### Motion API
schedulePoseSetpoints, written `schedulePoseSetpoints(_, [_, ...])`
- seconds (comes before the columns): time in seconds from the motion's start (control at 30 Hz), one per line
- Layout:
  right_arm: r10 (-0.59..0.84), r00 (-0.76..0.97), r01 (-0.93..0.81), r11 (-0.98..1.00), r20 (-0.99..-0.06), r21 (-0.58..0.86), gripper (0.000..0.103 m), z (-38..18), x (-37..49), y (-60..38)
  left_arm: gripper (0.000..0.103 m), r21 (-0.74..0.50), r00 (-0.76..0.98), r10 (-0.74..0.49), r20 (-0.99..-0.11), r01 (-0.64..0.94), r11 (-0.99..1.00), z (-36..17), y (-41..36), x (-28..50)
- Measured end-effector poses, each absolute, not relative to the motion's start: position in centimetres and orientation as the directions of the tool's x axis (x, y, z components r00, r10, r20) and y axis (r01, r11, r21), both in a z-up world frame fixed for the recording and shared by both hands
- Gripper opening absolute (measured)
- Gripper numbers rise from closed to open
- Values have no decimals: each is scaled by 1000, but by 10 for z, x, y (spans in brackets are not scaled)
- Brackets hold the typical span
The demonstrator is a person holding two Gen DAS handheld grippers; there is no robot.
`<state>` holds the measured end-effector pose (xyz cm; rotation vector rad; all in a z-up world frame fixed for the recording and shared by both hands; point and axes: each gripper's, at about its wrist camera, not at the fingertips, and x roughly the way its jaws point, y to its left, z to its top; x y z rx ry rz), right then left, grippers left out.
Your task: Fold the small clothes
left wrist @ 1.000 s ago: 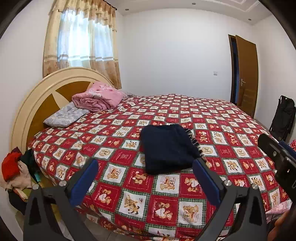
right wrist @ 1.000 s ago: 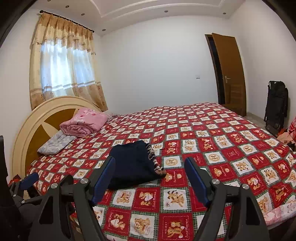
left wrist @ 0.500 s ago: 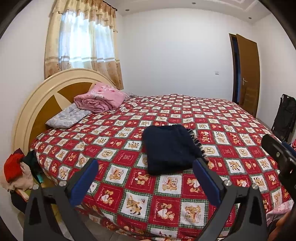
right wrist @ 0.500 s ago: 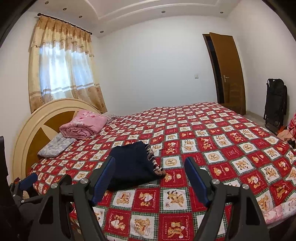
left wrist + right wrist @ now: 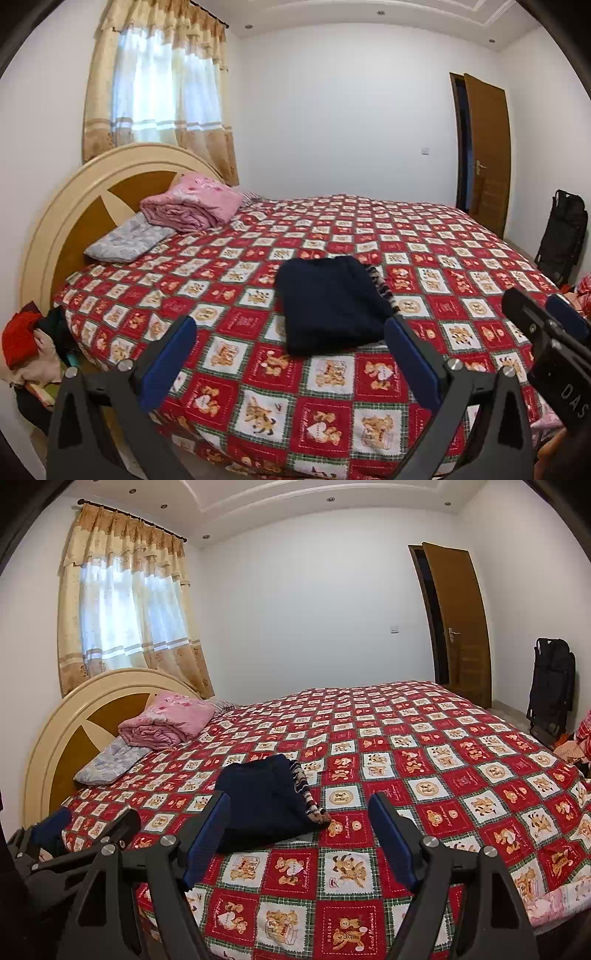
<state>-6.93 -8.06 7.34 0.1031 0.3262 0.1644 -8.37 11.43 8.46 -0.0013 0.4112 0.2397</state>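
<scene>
A folded dark navy garment (image 5: 328, 302) lies on the bed's red teddy-bear quilt (image 5: 443, 258), near the front edge. A striped cloth (image 5: 380, 288) sticks out from under its right side. It also shows in the right wrist view (image 5: 266, 805), with the striped cloth (image 5: 306, 794) at its right edge. My left gripper (image 5: 288, 358) is open and empty, held back from the bed in front of the garment. My right gripper (image 5: 299, 830) is open and empty, also short of the garment. The right gripper shows at the right edge of the left wrist view (image 5: 546, 332).
A folded pink blanket (image 5: 192, 203) and a grey pillow (image 5: 125, 240) lie by the round headboard (image 5: 74, 206). A heap of clothes (image 5: 26, 350) sits on the floor at left. A black bag (image 5: 561, 229) stands by the open door (image 5: 487, 147).
Both grippers have drawn back and tilted up a little, so the bed and the folded garment sit slightly lower and farther in both views. Jaws stay open.
</scene>
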Motion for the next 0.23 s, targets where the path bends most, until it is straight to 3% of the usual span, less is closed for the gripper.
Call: schedulePoseSetpoints(0.23, [174, 935, -133, 980, -309, 148, 78, 72, -66, -87, 103, 53, 888, 227, -400, -225, 973, 82, 110, -82])
